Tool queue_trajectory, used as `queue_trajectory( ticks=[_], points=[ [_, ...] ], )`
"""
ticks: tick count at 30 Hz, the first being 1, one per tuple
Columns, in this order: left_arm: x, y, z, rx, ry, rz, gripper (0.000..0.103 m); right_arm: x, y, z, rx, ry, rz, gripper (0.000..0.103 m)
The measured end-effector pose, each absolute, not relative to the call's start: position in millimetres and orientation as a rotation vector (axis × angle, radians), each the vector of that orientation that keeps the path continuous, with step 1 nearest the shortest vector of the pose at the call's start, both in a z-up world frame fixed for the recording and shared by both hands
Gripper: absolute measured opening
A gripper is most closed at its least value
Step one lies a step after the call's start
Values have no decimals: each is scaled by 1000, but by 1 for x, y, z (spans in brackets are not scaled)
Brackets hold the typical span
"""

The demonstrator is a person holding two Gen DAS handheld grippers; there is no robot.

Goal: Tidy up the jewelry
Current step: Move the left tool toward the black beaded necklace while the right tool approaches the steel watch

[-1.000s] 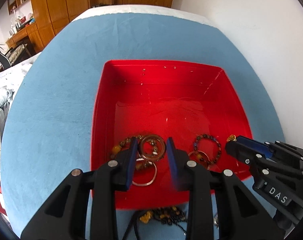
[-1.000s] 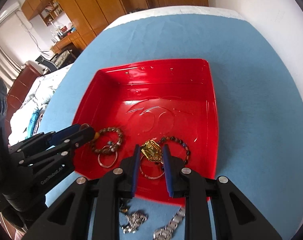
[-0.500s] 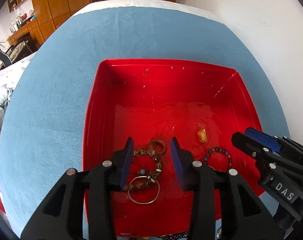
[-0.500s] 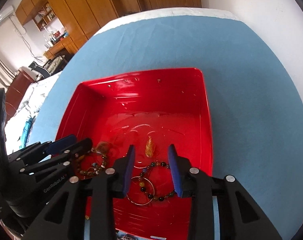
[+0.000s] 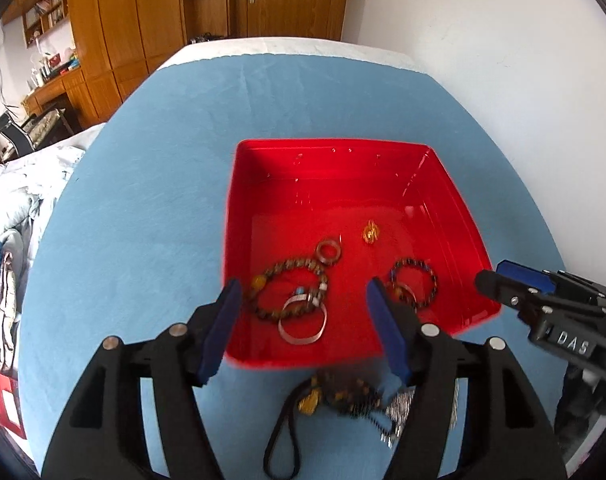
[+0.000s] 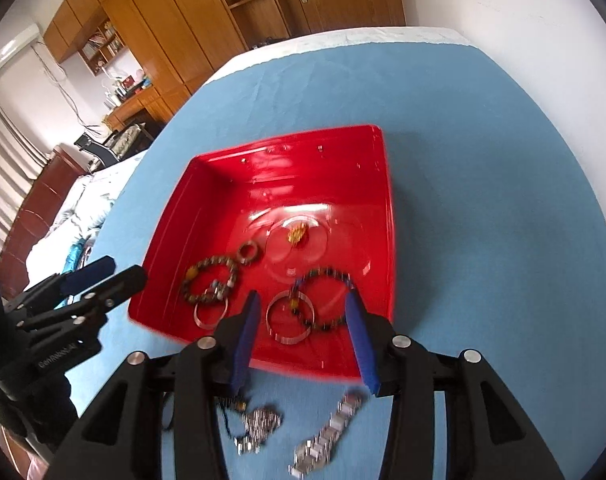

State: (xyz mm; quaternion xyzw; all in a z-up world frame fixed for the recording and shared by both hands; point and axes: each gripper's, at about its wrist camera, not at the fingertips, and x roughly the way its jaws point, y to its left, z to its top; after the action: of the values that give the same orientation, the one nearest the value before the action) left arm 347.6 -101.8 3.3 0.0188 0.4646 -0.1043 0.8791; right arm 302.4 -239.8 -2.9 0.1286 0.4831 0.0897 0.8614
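A red tray (image 5: 239, 216) on the blue cloth holds a brown bead bracelet (image 5: 271, 276), a silver bangle (image 5: 303, 330), a brown ring (image 5: 328, 252), a gold pendant (image 5: 371, 234) and a dark bead bracelet (image 5: 427, 276). My left gripper (image 5: 303, 286) hovers above the tray's near edge, jaws opening, nothing between them. My right gripper (image 6: 303, 296) hangs over the near right part of the tray (image 6: 387, 200), jaws also opening and empty, above a second bangle (image 6: 289, 320). Each gripper shows in the other's view, the right one (image 5: 493, 276) and the left one (image 6: 123, 270).
On the cloth in front of the tray lie a black-corded necklace (image 5: 315, 400), a tangled silver chain (image 6: 259, 424) and a metal watch band (image 6: 327, 436). A white wall runs along the right; bedding (image 5: 7, 216) and wooden cupboards (image 5: 115, 32) lie beyond the left edge.
Both grippers have drawn back and up from the tray and spread their jaws. The brown ring and the gold pendant, earlier between the jaws, now lie on the tray floor.
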Motion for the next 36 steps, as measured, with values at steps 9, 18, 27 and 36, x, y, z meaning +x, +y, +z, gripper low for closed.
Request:
queue_trajectory(
  ticks=[9,18,27,36],
  points=[
    [305,-77,2,4,973,-197,68,256,-236,-7,275,1041,218,44],
    [273,-63,-3,10,975,-158,70,232,-223,-21,256,1079,244,44],
    [273,-62,-33,20,1035,-127,70,233,-199,-43,242,1133,291,44],
    [281,-90,-62,-9,1133,-201,50,234,-215,-57,270,1162,239,44]
  ],
)
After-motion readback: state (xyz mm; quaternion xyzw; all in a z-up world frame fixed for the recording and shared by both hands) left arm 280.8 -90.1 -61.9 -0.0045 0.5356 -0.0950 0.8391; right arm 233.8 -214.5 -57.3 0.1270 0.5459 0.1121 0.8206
